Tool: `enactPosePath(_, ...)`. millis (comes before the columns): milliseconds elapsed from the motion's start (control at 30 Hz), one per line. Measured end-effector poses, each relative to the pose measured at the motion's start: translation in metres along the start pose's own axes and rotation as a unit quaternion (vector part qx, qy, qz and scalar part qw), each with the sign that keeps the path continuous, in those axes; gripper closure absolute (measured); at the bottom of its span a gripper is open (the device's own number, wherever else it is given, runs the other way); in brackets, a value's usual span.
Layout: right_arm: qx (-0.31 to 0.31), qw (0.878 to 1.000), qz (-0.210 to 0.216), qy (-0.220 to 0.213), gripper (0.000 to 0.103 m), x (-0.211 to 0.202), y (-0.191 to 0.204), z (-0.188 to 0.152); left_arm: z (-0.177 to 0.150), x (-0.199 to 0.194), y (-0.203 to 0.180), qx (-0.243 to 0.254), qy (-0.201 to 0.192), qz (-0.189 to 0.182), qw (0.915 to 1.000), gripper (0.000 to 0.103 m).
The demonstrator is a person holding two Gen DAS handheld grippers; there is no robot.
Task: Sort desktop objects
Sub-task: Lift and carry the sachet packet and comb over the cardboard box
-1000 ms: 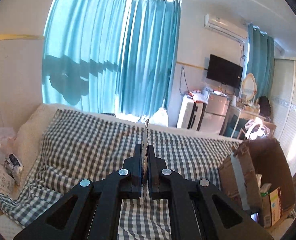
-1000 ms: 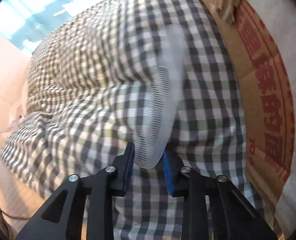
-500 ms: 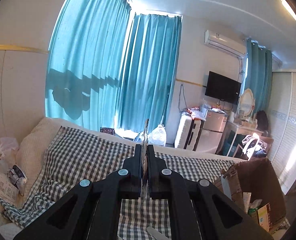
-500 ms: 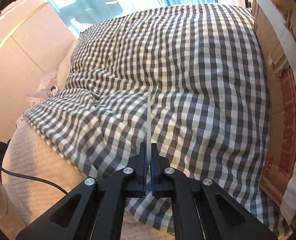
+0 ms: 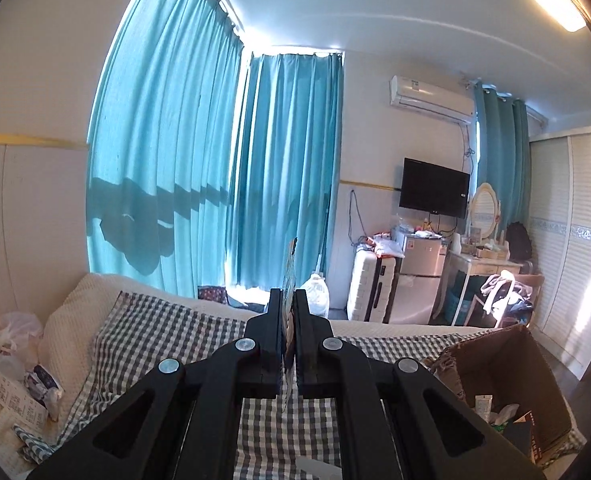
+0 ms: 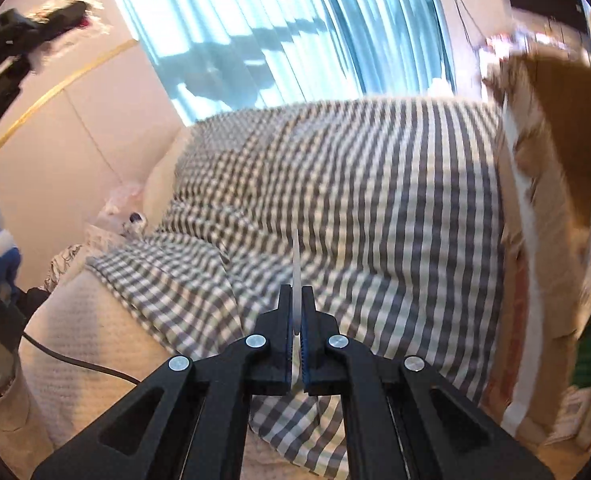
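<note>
Your right tongs (image 6: 295, 312) were a bit apart a moment ago, with the white comb (image 6: 296, 256) lying flat and loose between them. Now they are squeezed tight on it. You see the comb only by its thin edge, sticking up from the tips in the middle of the right picture. It has come up off the checked blanket (image 6: 375, 208), so you have picked it up.

Your left tongs (image 5: 289, 312) are pinched tight too, as they were before. They hold a thin flat thing, maybe a card (image 5: 290, 268), seen edge on in the middle of the left picture. I cannot tell just what it is. This hand has gone up: you now see more curtain (image 5: 167, 160) and ceiling, and less blanket.

The cardboard box (image 5: 507, 368) sits at the lower right of the left picture, with some small things already in it. In the right picture its side fills the right edge (image 6: 535, 208), quite blurry.

So both hands are full now. I think the next job is to carry each thing over to the box and drop it in.
</note>
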State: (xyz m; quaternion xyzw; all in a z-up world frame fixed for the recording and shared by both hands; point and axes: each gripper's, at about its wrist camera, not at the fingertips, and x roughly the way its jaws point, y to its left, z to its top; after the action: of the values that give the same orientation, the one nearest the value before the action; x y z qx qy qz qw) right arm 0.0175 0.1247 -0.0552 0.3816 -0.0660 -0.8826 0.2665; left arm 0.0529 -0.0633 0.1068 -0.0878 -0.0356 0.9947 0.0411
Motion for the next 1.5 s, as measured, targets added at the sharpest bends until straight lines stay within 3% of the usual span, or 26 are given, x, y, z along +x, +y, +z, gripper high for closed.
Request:
enactPosePath(233, -0.023, 0.995, -0.009, -0.092, 0.101, -0.053, 0.012, 0.019, 0.011, -0.014, -0.026, 0.03, -0.026, -0.007, 0.9992, 0.1)
enactPosePath(300, -0.037, 0.99, -0.041, -0.132, 0.101, -0.074, 0.016, 0.022, 0.016, -0.017, -0.034, 0.034, -0.031, -0.015, 0.9988, 0.1)
enactPosePath(500, -0.047, 0.969, -0.08, -0.23, 0.101, -0.133, 0.016, 0.03, 0.032, -0.023, -0.062, 0.04, -0.045, -0.045, 0.9972, 0.1)
enactPosePath(800, -0.034, 0.946, -0.127, -0.298, 0.101, -0.198, 0.002, 0.035, 0.036, -0.022, -0.123, 0.052, -0.031, -0.107, 0.9924, 0.1)
enactPosePath(1133, 0.005, 0.944, -0.169, -0.284, 0.101, -0.24, -0.051, 0.036, 0.004, 0.001, -0.204, 0.079, 0.027, -0.178, 0.9805, 0.1)
enactPosePath(1500, 0.041, 0.962, -0.201, -0.179, 0.101, -0.182, -0.129, 0.016, -0.069, 0.051, -0.268, 0.108, 0.139, -0.219, 0.9597, 0.1)
